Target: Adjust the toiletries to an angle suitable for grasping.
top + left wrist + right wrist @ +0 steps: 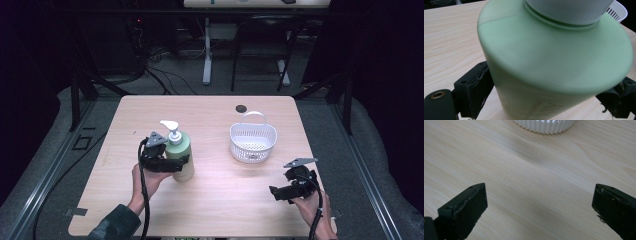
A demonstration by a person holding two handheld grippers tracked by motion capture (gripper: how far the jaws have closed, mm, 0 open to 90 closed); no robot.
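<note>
Looking down from the high view, we saw the green pump bottle point(180, 152) standing upright on the left half of the worktop point(210, 200), its white pump head point(170, 127) on top. The left hand-held gripper point(176, 162) was clamped around the lower part of the bottle's body, one black jaw on each side, with the person's left hand point(147, 176) behind it. In the left gripper view we found the same green pump bottle point(554, 62) pressed close between the two jaws, both touching its sides, and the white collar point(569, 11) of the pump just above its shoulder.

We saw the white basket point(253, 141) standing on the right half of the worktop, well apart from the bottle, with its looped handle point(254, 116) raised. A small dark round spot point(241, 108) lay on the worktop just behind the basket.

The right hand-held gripper point(274, 192) hovered near the front right edge of the worktop, held in the person's right hand point(311, 205), and gripped nothing. In the right gripper view we saw the right hand-held gripper point(539, 207) with its jaws spread wide over bare wood, and the ribbed wall of the white basket point(544, 126) at the top edge, well ahead of them.
</note>
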